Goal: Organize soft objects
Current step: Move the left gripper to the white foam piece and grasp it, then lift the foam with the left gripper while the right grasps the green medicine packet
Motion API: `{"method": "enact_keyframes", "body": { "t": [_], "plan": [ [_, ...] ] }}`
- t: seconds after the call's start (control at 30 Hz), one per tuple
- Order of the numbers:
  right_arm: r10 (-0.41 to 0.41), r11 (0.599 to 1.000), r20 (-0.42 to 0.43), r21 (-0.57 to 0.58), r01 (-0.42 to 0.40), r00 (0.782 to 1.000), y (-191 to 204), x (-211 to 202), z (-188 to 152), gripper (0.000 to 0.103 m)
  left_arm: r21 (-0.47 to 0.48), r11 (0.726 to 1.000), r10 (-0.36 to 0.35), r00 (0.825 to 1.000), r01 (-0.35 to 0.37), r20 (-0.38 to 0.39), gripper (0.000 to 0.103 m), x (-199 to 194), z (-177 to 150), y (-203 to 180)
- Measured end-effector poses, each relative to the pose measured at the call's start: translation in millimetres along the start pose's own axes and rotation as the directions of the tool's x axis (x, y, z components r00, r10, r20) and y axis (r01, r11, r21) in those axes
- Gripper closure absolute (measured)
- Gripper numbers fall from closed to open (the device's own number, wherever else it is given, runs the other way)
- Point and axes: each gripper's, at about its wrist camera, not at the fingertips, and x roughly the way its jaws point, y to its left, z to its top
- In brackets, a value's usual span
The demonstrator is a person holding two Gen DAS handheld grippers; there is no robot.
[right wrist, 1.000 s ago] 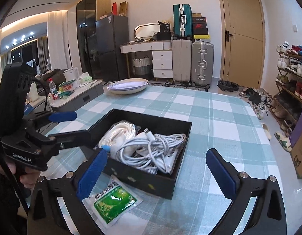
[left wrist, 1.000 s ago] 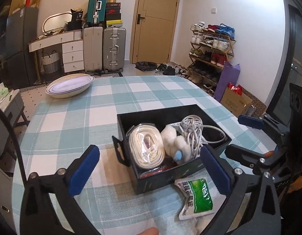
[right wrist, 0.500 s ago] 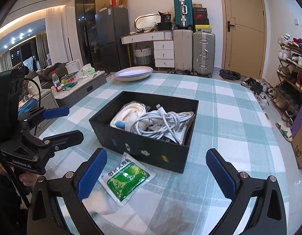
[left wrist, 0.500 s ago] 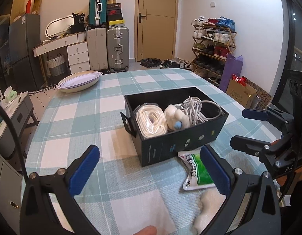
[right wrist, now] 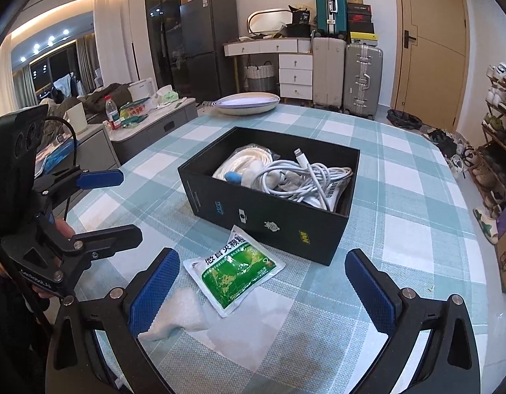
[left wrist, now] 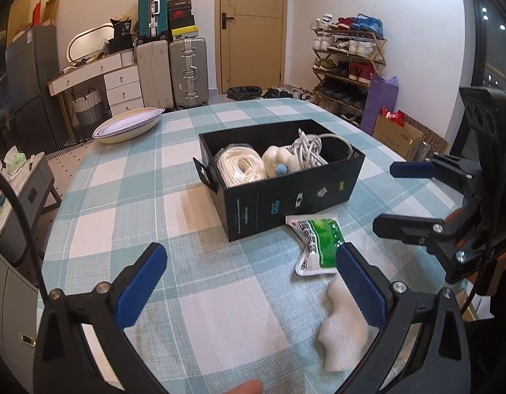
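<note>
The green medicine sachet [right wrist: 235,272] lies flat just before the black box [right wrist: 269,220], long axis running diagonally toward it. A white foam piece [right wrist: 176,315] lies nearer. Both the left gripper [left wrist: 253,287] and right gripper [right wrist: 261,290] are spread wide, holding nothing.

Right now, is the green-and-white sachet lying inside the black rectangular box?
No, the green-and-white sachet lies flat on the checked tablecloth, just outside the near wall of the black rectangular box.
</note>
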Motion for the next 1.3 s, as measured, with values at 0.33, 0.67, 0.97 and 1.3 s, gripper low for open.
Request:
{"method": "enact_keyframes", "body": {
  "t": [0.33,0.67,0.97,1.3],
  "plan": [
    [-0.003,1.000,-0.016,0.012,0.004,1.000,-8.0,0.9,-2.8,0.001,0.133,0.989,-0.057,0.996,0.065,-0.068,0.000,2.3,-10.9,-25.0],
    [-0.003,1.000,-0.026,0.024,0.004,1.000,-10.4,5.5,-3.1,0.001,0.218,0.965,-0.107,0.977,0.146,-0.183,0.000,17.1,-27.1,-48.6],
    [-0.004,0.999,-0.038,0.036,0.005,0.999,-11.9,11.0,-4.0,0.001,0.250,0.948,-0.133,0.959,0.196,-0.248,0.013,24.5,-37.7,-60.4],
    [-0.006,0.999,-0.048,0.047,0.008,0.999,-13.7,14.3,-7.0,0.001,0.177,0.948,-0.225,0.950,0.265,-0.217,0.066,9.5,-31.2,-43.5]
  ]
}}
